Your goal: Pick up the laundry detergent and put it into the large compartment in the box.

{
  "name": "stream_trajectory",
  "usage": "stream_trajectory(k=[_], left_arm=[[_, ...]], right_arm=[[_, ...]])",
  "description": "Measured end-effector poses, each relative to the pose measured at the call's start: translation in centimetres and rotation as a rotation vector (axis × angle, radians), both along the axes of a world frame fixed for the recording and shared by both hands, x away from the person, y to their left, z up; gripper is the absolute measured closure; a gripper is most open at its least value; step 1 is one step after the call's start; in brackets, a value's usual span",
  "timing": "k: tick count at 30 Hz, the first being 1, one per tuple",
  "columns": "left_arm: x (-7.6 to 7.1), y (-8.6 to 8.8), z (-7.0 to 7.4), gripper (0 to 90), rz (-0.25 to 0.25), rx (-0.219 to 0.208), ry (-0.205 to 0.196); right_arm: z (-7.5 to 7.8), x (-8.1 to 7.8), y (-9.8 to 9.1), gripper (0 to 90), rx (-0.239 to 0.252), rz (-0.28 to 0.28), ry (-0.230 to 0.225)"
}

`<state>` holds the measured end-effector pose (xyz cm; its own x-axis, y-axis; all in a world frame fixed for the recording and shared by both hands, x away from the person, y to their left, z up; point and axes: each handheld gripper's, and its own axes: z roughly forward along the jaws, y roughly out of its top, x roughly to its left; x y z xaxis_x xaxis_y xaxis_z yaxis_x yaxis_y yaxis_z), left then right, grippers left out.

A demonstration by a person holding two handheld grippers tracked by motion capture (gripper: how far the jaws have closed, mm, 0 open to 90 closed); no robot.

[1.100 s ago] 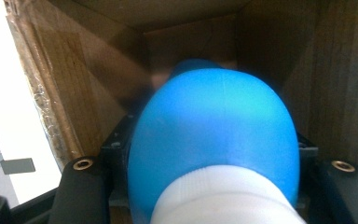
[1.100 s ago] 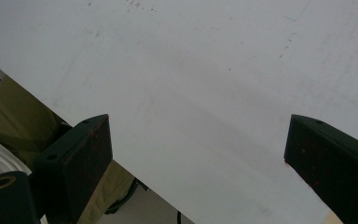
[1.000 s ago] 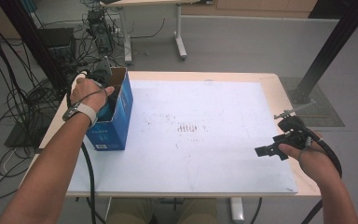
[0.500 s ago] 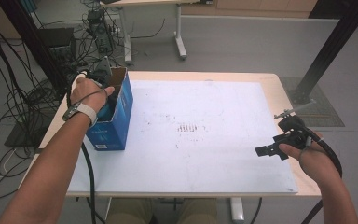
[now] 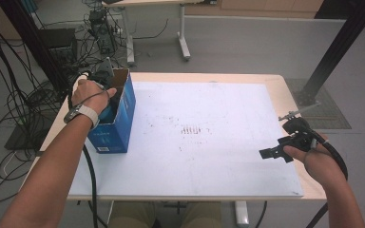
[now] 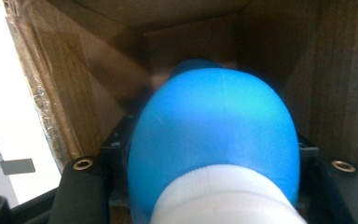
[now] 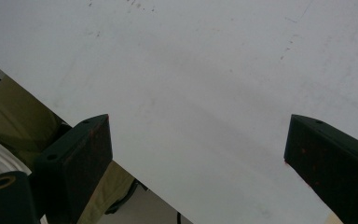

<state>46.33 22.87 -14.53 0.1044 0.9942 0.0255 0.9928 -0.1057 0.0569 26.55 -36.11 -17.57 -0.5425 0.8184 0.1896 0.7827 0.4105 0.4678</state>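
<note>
Nothing has shifted since a second ago: both hands sit where they were, and the box has not budged.

The left hand-held gripper (image 5: 105, 90) is sunk into the open top of the blue cardboard box (image 5: 116, 124), which stands upright at the left edge of the counter (image 5: 266, 83). Seen from the left gripper view, its jaws are closed onto a blue rounded object (image 6: 214, 135) with a white collar (image 6: 223, 196) at its near end, down between the brown inner walls of the box. The walls stand near on both sides of it, so there is little slack in there; the way out is up through the open top.

The right hand-held gripper (image 5: 278, 151) hovers low over the right part of the white sheet (image 5: 209, 156), near the counter's right edge. Its jaws stand wide apart with nothing between them. In the right gripper view the sheet's front edge runs just under it.

Between the two the whole middle of the sheet lies bare, save a faint patch of small marks (image 5: 191, 129).
</note>
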Motion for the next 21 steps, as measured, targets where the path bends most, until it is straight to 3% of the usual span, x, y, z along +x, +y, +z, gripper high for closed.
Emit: stream_trajectory(k=[21], left_arm=[[0.0, -0.09, 0.0, 38.0, 0.005, 0.001, 0.001]], right_arm=[[-0.01, -0.11, 0.03, 7.5, -0.005, -0.003, 0.001]])
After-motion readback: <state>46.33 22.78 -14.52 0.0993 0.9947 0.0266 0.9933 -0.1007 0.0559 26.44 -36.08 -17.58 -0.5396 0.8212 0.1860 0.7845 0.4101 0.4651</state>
